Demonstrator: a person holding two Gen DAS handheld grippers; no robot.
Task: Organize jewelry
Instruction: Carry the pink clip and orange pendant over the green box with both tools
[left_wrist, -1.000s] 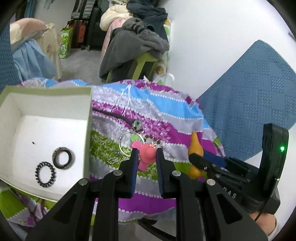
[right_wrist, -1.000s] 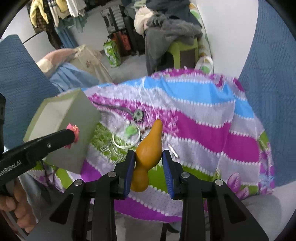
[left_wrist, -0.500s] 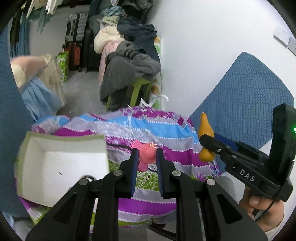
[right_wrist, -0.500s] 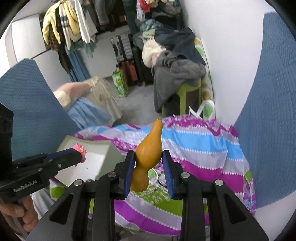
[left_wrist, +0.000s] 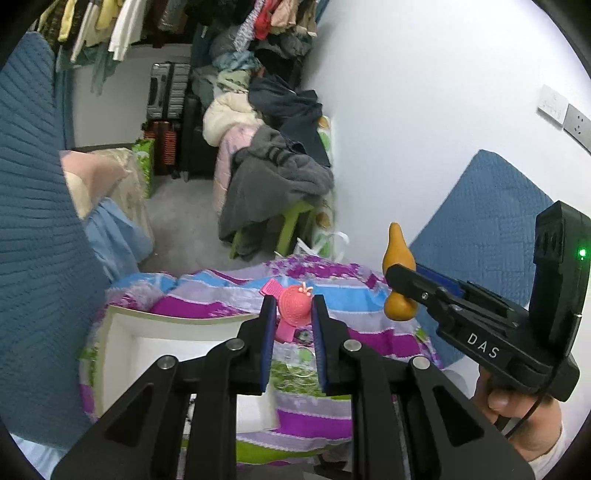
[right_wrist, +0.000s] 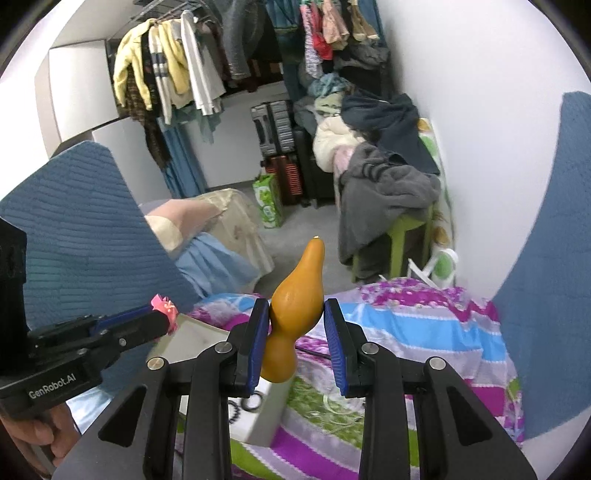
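Note:
My left gripper (left_wrist: 293, 301) is shut on a pink hat-shaped hair clip (left_wrist: 295, 310) and holds it well above the table. Beside it, my right gripper (right_wrist: 295, 308) is shut on an orange gourd-shaped ornament (right_wrist: 295, 291), also lifted high. The left wrist view shows the gourd (left_wrist: 397, 254) at the right; the right wrist view shows the clip (right_wrist: 164, 306) at the left. Below lies an open white box (left_wrist: 122, 332) on the striped cloth (left_wrist: 351, 295). Dark rings (right_wrist: 251, 400) lie in the box. Clear bangles (right_wrist: 340, 402) rest on the cloth beside it.
Blue quilted cushions (left_wrist: 33, 240) (right_wrist: 546, 258) stand on both sides of the small table. Behind it are a green stool piled with clothes (right_wrist: 388, 192), suitcases (right_wrist: 277, 125), hanging garments (right_wrist: 166, 74) and a white wall (left_wrist: 424, 129) at the right.
Both grippers have risen with the clip and the gourd still in their jaws. The table and box have dropped lower in both views, and more of the room shows.

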